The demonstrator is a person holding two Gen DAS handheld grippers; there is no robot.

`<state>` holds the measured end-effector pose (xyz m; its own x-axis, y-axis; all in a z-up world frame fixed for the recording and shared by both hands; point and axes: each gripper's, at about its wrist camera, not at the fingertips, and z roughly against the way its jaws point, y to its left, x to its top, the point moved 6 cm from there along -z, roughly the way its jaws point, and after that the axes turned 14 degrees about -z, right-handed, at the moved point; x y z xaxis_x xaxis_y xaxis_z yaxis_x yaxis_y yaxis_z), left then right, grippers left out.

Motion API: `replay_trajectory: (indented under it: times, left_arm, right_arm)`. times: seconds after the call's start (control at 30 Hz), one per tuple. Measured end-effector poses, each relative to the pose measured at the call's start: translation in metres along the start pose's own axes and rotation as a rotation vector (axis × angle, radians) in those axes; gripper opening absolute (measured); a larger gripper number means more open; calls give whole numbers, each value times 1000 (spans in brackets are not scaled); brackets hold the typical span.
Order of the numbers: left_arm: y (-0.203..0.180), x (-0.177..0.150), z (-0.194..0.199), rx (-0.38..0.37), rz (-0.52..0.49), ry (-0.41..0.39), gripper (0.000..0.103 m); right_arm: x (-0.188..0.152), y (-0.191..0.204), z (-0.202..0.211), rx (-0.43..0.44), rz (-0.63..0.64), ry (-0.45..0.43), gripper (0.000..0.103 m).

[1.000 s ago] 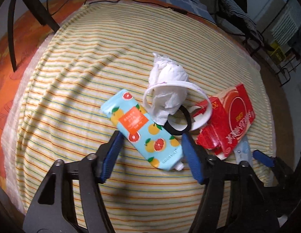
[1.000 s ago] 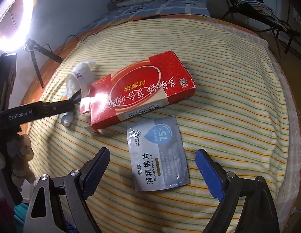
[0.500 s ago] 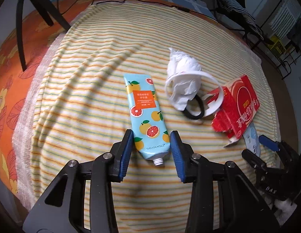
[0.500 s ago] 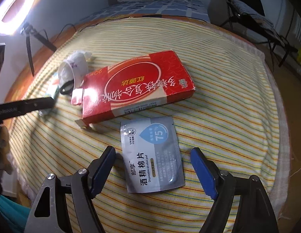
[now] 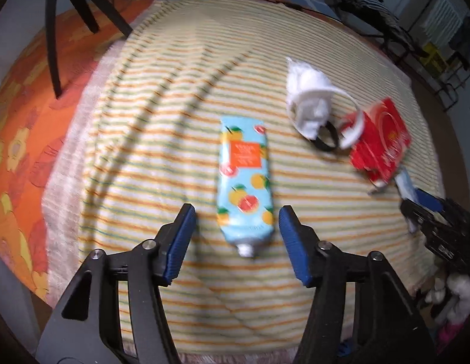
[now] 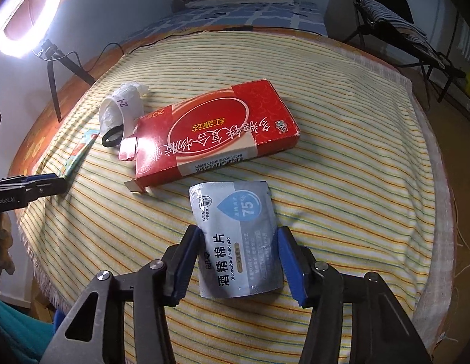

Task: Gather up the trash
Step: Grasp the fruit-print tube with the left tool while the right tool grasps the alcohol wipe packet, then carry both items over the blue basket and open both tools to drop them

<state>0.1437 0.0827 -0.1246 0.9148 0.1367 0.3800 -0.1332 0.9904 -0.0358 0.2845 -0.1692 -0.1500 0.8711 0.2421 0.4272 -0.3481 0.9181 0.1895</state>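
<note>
Left hand-held gripper [image 5: 236, 238]: jaws opening, blue pads clear on either side of the near end of the fruit-print tube [image 5: 244, 182], no contact. Tube flat on the striped blanket [image 5: 162, 115] of the bed, cap end near, lengthwise away. Farther right: crumpled white tissue [image 5: 308, 94] with a white paper strip [image 5: 353, 124] looped around it, black ring [image 5: 326, 139] just beside, then red box [image 5: 382, 142] at the right edge.

Right hand-held gripper [image 6: 238, 261]: jaws closing, blue pads at both side edges of the grey alcohol-pad packet [image 6: 238, 236], apparently touching; firm pinch not certain. Packet lying on the blanket, near end between the pads, far end toward the red box [image 6: 216, 133]. Box near the packet, flap open at its left end. Ring light [image 6: 25, 12] glowing far left.
</note>
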Motion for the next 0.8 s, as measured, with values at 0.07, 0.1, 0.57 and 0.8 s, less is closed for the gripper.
replay_trajectory:
  times: [0.07, 0.1, 0.57, 0.8]
  left_arm:
    - [4, 5, -3, 12, -18, 1, 59]
    - [5, 8, -5, 18, -29, 5, 59]
    - [-13, 33, 2, 15, -35, -55, 37]
    - [-19, 13, 41, -2, -55, -106, 37]
  right_arm:
    - [0, 0, 1, 4, -7, 0, 53]
    - [0, 0, 1, 6, -10, 1, 52]
    - [-3, 3, 15, 52, -21, -2, 48]
    - [-10, 14, 41, 96, -19, -33, 48]
